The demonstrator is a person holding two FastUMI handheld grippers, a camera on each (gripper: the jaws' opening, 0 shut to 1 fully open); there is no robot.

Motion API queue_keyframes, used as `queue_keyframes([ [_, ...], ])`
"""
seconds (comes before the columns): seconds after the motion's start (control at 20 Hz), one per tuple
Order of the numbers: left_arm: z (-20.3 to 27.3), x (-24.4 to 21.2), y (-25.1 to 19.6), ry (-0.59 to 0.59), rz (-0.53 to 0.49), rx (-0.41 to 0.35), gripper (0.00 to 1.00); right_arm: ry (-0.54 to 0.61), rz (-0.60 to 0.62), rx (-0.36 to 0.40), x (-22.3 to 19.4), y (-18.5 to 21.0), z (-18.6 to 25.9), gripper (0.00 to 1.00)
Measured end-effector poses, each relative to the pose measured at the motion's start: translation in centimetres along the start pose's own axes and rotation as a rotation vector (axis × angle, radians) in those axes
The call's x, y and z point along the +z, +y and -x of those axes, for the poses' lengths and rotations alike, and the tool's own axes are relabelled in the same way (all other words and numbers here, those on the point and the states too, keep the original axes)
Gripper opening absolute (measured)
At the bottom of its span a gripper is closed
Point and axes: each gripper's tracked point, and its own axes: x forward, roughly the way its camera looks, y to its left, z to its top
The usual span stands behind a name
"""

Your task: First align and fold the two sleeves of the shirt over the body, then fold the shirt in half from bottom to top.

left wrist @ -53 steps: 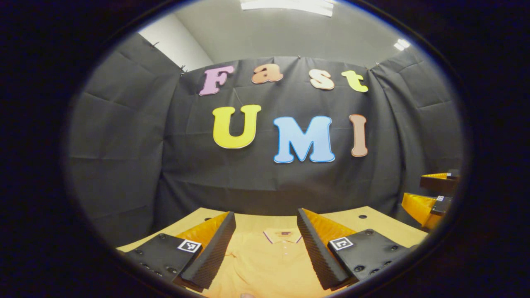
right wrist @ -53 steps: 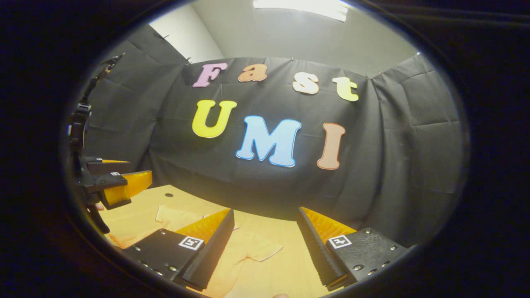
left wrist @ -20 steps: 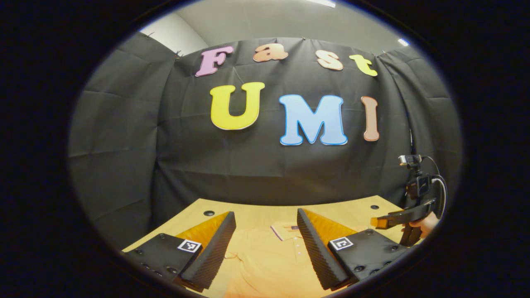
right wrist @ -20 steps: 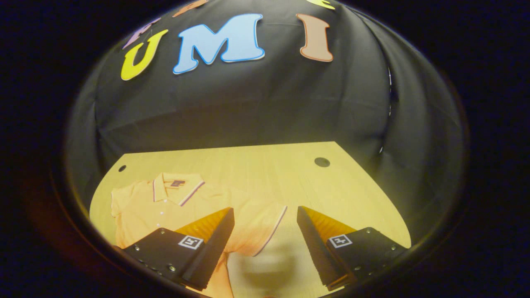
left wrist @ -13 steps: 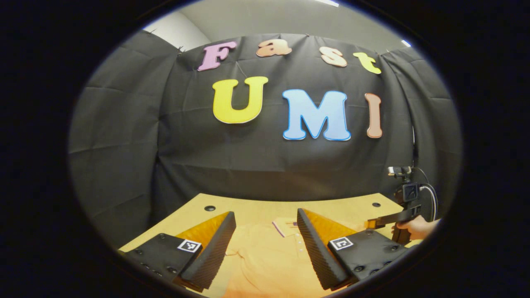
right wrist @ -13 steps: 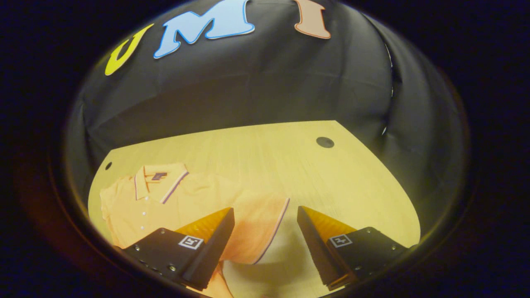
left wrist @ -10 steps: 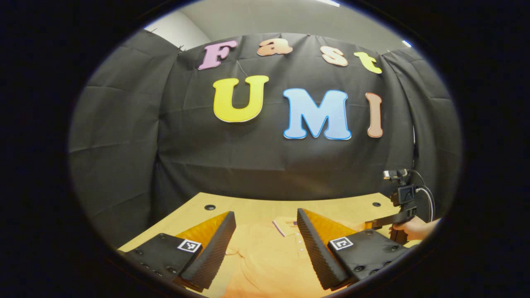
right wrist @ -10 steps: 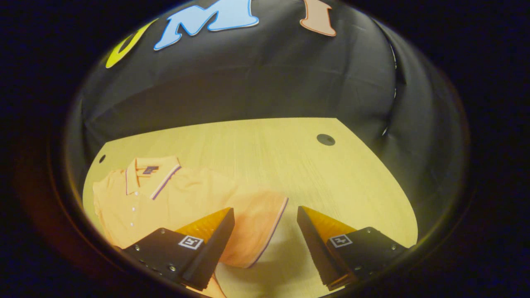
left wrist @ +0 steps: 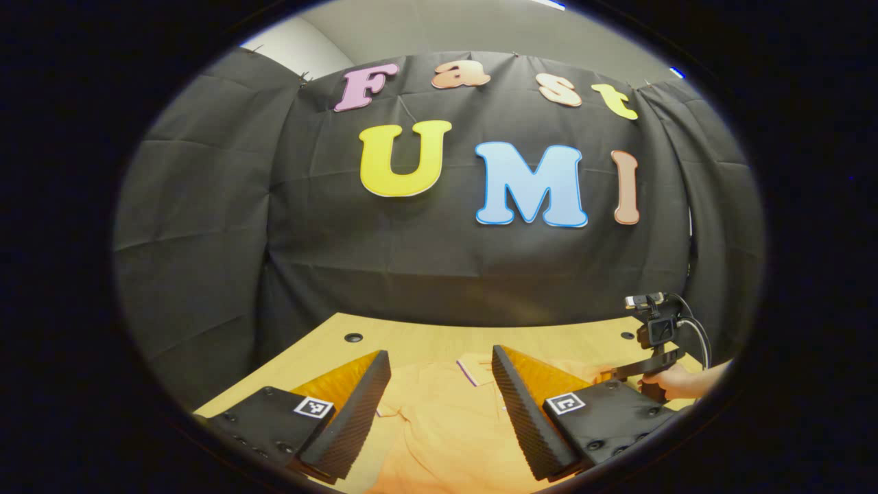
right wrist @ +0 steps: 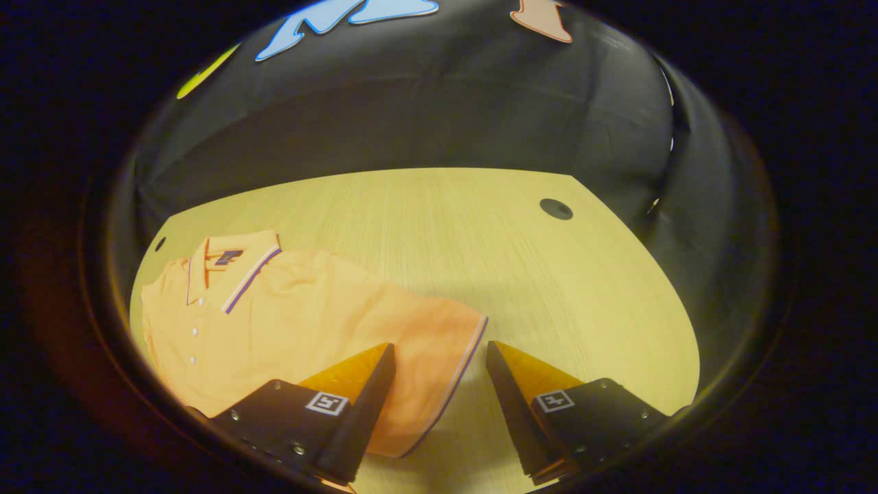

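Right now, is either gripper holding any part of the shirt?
No. The right gripper is open with the shirt sleeve hem between its fingers, not pinched. The left gripper is open above the shirt.

No legible wording or numbers.
- Item 1: square black-and-white code tags, one on each finger mount of the left gripper and the right gripper; patterns, not text.
- Item 2: small dark neck label inside the collar of the orange short-sleeved polo shirt; too small to read.
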Motion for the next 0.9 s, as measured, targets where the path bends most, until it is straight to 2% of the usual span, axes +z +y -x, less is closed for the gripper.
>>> queue_keyframes([
  [0.05, 0.1, 0.0, 0.1, 0.000, 0.001, 0.006, 0.97, 0.003, -0.008, 0.013, -0.1, 0.2, 0.0, 0.75],
  [0.2, 0.3, -0.2, 0.6, 0.001, 0.011, 0.022, 0.97, 0.004, -0.028, 0.025, 0.0, 0.4, -0.2, 0.56],
  [0.25, 0.6, -0.3, 0.7, 0.001, 0.014, 0.026, 0.97, 0.005, -0.035, 0.024, 0.1, 0.3, -0.1, 0.39],
  [0.35, 0.8, -0.5, 1.1, 0.002, 0.020, 0.037, 0.97, 0.001, -0.032, 0.030, 0.2, 0.3, -0.1, 0.42],
  [0.45, 1.0, -0.4, 1.3, 0.004, 0.022, 0.048, 0.96, 0.009, -0.057, 0.031, 0.4, 0.3, 0.3, 0.09],
  [0.5, 1.1, -0.3, 1.5, 0.003, 0.023, 0.053, 0.96, 0.006, -0.058, 0.025, 0.6, 0.2, 0.1, 0.09],
  [0.55, 1.2, -0.4, 1.6, 0.001, 0.024, 0.059, 0.96, -0.007, -0.059, 0.024, 0.8, 0.3, 0.1, 0.02],
  [0.75, 1.9, -0.4, 2.0, -0.003, 0.035, 0.080, 0.96, -0.072, -0.031, 0.043, 3.0, 1.6, 2.0, 0.02],
  [0.9, 1.9, -0.4, 2.1, -0.006, 0.046, 0.090, 0.97, -0.137, 0.005, 0.106, 5.0, 3.8, 4.0, 0.02],
])
